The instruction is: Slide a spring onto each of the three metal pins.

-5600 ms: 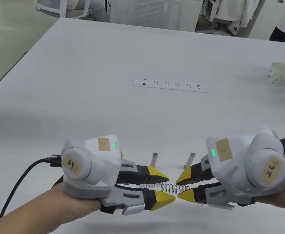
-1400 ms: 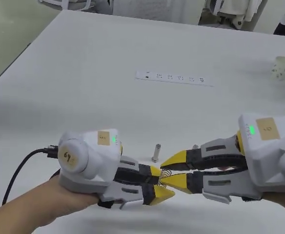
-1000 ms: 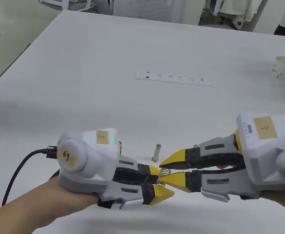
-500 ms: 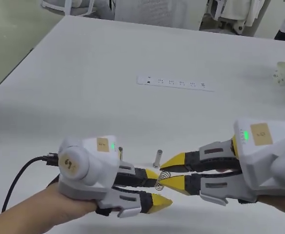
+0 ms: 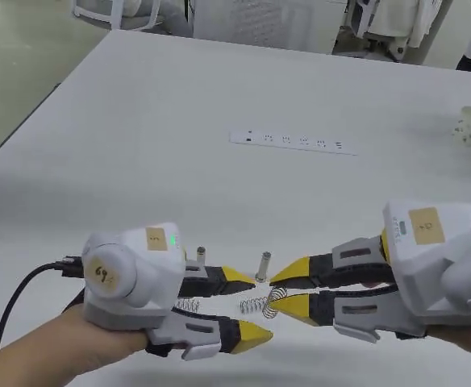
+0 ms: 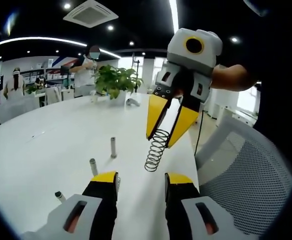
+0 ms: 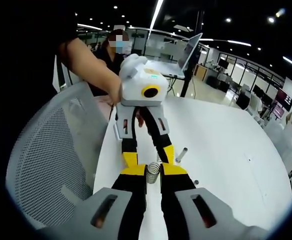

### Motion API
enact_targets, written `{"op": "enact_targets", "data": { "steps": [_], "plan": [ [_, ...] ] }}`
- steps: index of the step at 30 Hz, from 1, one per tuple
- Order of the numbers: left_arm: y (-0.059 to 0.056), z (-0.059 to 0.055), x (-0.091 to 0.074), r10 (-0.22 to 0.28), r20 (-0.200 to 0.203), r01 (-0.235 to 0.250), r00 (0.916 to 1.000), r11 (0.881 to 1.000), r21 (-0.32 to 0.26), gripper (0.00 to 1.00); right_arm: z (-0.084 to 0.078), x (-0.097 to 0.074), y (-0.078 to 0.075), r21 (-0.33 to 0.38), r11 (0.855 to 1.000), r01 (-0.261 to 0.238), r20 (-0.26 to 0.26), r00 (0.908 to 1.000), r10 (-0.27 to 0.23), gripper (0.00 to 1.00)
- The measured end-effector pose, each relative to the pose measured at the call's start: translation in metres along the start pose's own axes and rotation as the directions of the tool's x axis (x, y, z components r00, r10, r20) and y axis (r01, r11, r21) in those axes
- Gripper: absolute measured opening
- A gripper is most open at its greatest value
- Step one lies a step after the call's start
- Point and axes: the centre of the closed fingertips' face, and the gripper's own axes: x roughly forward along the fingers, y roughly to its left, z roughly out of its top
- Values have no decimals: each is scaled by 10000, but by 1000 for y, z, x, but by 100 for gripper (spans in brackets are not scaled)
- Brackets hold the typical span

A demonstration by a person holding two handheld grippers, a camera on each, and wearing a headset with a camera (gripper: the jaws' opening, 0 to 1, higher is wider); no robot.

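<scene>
Spring [image 5: 254, 305], just released by the wide-open left gripper [image 6: 142, 177] at its 9 o'clock, hangs pinched by one end in the nearly closed right gripper [image 5: 274, 288], free to thread onto the pin [image 5: 263, 266] at 12 o'clock.

A white table [image 5: 139, 121], mesh chair [image 6: 246, 170], ceiling strip lights [image 6: 174, 15]; possibly an office.

The first spring [image 5: 254, 305], a bright wire coil, sits low and centre in the head view. One end is pinched between the yellow jaw tips of the right gripper [image 5: 271, 289], and the free end slants down-left. The second spring [image 5: 189, 305] lies flat, to the left of the first. Just above them stand two short grey metal pins, the centre pin [image 5: 263, 266] and the left pin [image 5: 201, 256], both upright and bare.
</scene>
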Motion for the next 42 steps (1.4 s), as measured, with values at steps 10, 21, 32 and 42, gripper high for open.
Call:
{"op": "enact_targets", "data": {
  "steps": [10, 21, 32, 42],
  "plan": [
    [10, -8, -16, 525, -22, -525, 9986, 9984, -199, 42, -2, 1, -2, -86, 9999, 116, -86, 9999, -117, 7],
    [28, -23, -40, 1380, -229, -1390, 9902, 9892, -473, 54, -8, -2, -10, 74, 9989, 468, -205, 9987, -466, 7],
    [42, -41, -62, 2062, -412, -2092, 9776, 9734, -932, 72, -14, -5, -13, 200, 9977, 653, -306, 9974, -646, 7],
    [48, -46, -71, 2520, -447, -2558, 9667, 9574, -1342, 88, -21, -9, -21, 274, 9955, 910, -463, 9949, -897, 7]
  ]
}}
